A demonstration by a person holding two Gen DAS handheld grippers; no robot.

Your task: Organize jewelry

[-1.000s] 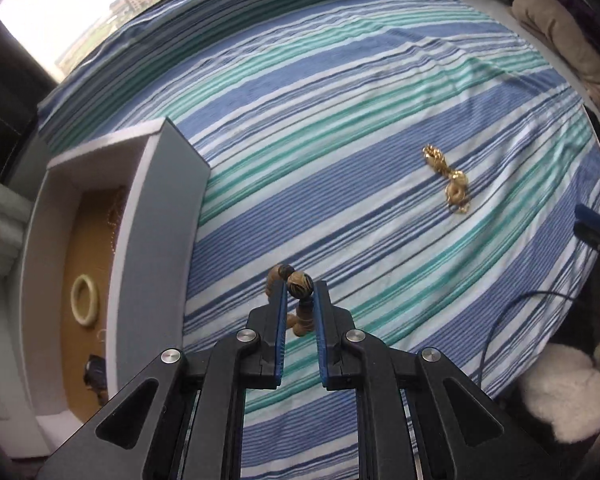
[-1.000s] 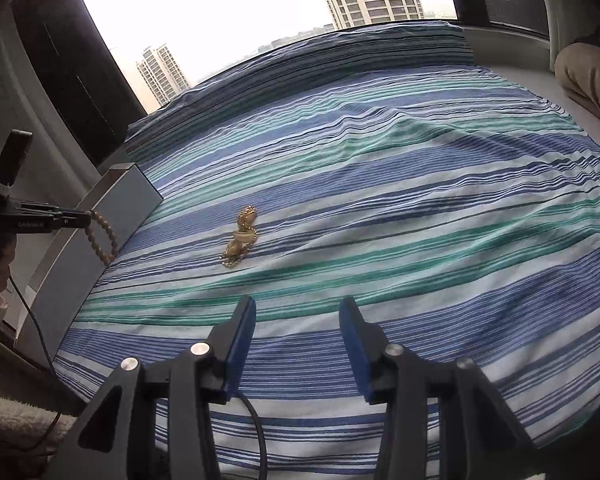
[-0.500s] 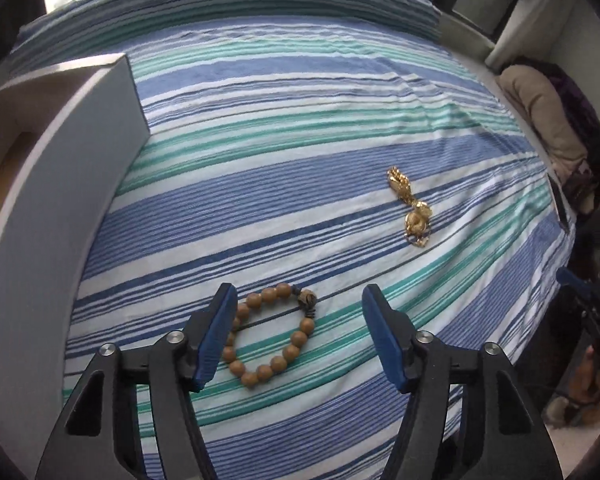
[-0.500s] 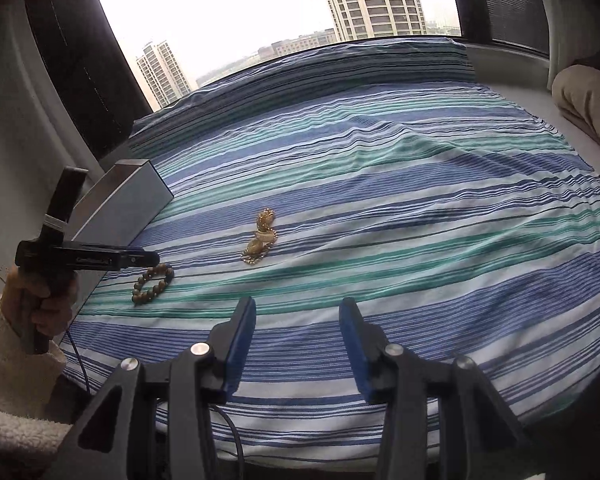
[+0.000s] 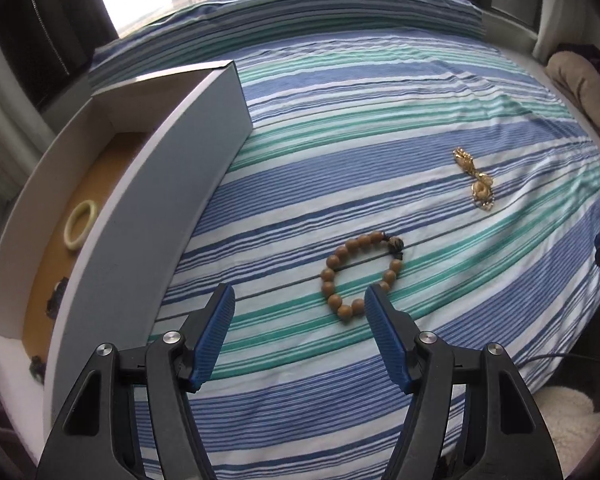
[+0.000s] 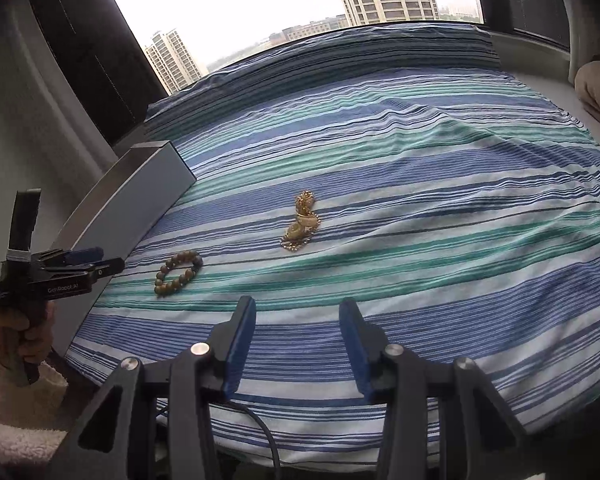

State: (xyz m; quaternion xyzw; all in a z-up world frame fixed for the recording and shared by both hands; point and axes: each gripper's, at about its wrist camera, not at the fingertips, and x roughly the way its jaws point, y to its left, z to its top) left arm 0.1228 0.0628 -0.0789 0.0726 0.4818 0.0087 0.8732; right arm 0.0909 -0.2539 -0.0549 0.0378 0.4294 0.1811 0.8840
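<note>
A brown wooden bead bracelet (image 5: pixel 362 276) lies flat on the striped bedspread, just ahead of my left gripper (image 5: pixel 300 300), which is open and empty. It also shows in the right wrist view (image 6: pixel 179 273). A gold chain necklace (image 5: pixel 476 184) lies in a heap further right; in the right wrist view (image 6: pixel 302 222) it is ahead of my right gripper (image 6: pixel 296 324), which is open and empty. A white open box (image 5: pixel 148 200) with a tan floor stands at the left and holds a pale green bangle (image 5: pixel 81 224) and small dark pieces.
The blue, green and white striped bedspread (image 6: pixel 440 208) covers the bed. The left gripper with the hand holding it (image 6: pixel 48 280) shows at the left edge. A beige cushion (image 5: pixel 584 88) lies at the far right. Windows run behind the bed.
My left gripper held the bead bracelet a second ago, then opened and let it go onto the bedspread. It has since drawn back and swung so the box shows. The right gripper stayed open.
</note>
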